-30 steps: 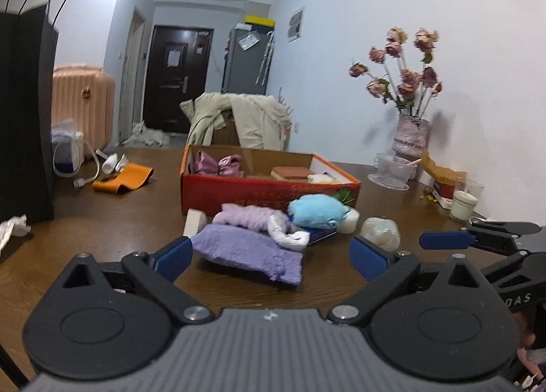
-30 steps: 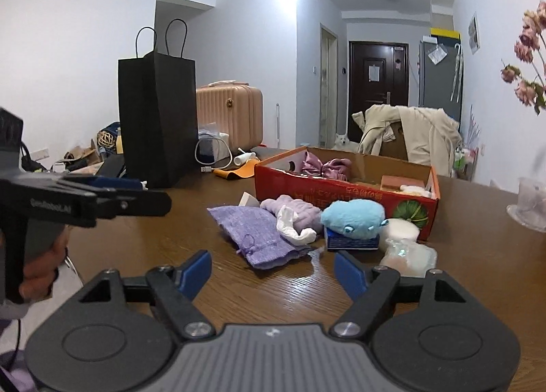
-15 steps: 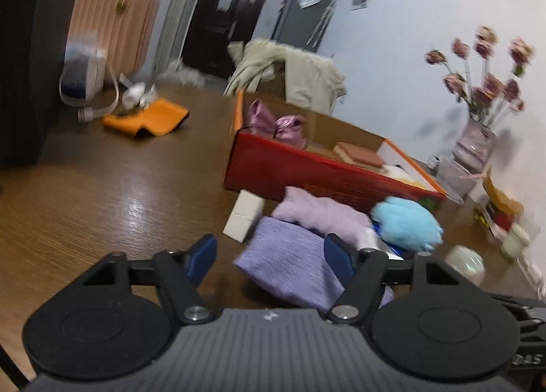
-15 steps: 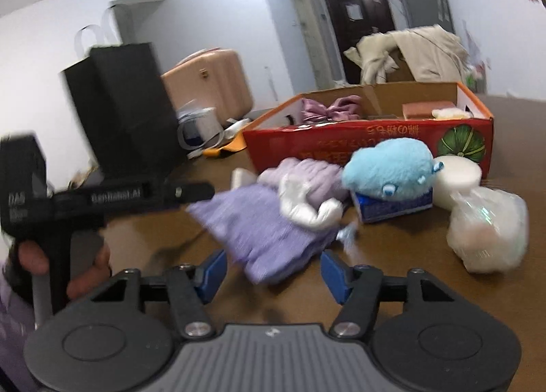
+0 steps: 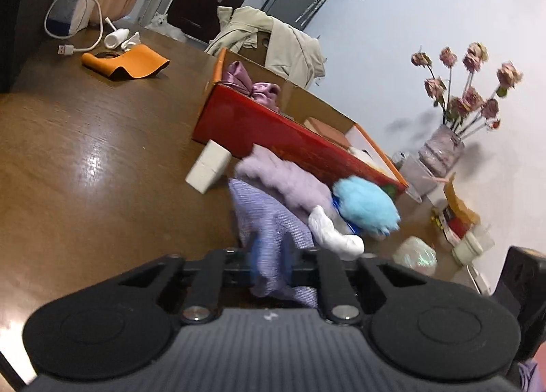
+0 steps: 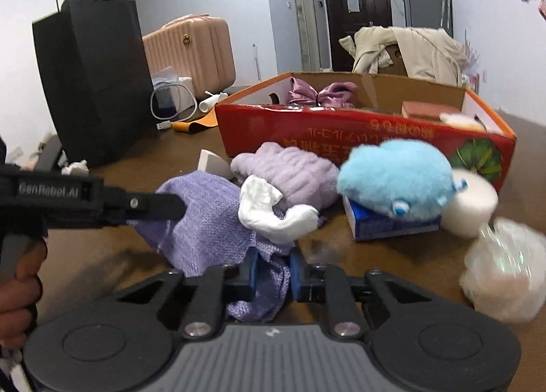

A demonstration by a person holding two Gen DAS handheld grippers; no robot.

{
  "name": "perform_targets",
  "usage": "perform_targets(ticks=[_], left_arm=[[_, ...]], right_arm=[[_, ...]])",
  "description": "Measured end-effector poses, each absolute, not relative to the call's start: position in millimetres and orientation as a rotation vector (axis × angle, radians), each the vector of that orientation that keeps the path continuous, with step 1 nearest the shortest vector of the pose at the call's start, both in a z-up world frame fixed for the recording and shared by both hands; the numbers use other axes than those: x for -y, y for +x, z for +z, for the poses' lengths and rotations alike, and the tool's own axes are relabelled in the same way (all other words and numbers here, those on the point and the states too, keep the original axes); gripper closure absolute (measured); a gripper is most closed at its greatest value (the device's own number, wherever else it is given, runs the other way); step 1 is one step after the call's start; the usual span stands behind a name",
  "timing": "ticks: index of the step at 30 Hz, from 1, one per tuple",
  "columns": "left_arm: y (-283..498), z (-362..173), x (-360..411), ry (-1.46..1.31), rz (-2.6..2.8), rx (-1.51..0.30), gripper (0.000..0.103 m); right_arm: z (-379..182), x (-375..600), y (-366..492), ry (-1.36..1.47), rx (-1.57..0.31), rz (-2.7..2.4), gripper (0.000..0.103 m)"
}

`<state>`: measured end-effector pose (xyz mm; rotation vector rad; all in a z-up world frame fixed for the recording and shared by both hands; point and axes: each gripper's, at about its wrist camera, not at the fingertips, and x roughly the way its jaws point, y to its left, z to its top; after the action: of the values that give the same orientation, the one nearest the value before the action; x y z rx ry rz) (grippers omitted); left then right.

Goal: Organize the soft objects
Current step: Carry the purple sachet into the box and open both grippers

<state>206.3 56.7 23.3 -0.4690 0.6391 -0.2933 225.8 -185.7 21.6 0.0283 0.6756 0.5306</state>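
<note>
Cloth (image 6: 204, 221), purple knit, bunched on table (image 5: 85, 160) before red box (image 6: 341, 132); near edge pinched by both grippers. Left gripper (image 5: 271, 255) clamped on one corner, jaws just closed, fabric between blue pads. Right gripper (image 6: 273, 272) likewise just closing, pads pressing a fold of cloth. Left tool seen from right view reaching in from left, hand (image 6: 20, 286) on its grip. Lying on cloth: white sock (image 6: 269, 207); behind it lilac fleece (image 6: 290, 170). Right of these: blue plush (image 6: 396, 177) on small blue carton (image 6: 375, 224), white roll (image 6: 474, 204), clear bag (image 6: 505, 269). White block (image 5: 208, 167) against box corner. Black bag (image 6: 92, 81) and pink suitcase (image 6: 191, 47) far left, vase (image 5: 443, 149) by right wall. Bare wood open to left of cloth; right side crowded.
</note>
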Motion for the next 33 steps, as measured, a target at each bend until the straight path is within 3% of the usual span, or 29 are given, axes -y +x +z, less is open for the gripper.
perform_targets(ticks=[1,6,19,25,33], left_arm=[[200.2,25.4,-54.3,-0.471,-0.300,-0.639,0.093],[160.8,49.4,-40.6,-0.442,-0.350,-0.580,0.094],[123.1,89.7,-16.2,-0.385,-0.403,-0.459,0.094],[165.5,104.2,-18.2,-0.383,-0.393,-0.433,0.094],[293.8,125.8,-43.2,-0.384,-0.329,-0.429,0.094]], right_arm=[[22.6,192.3,221.5,0.072,-0.691,0.546,0.094],[34.0,231.6,197.6,0.330,-0.739,0.650,0.096],[80.8,248.8,154.5,0.282,-0.578,0.659,0.097],[112.7,235.9,199.8,0.239,-0.502,0.665,0.097],[134.8,206.9,330.6,0.249,-0.508,0.662,0.098]])
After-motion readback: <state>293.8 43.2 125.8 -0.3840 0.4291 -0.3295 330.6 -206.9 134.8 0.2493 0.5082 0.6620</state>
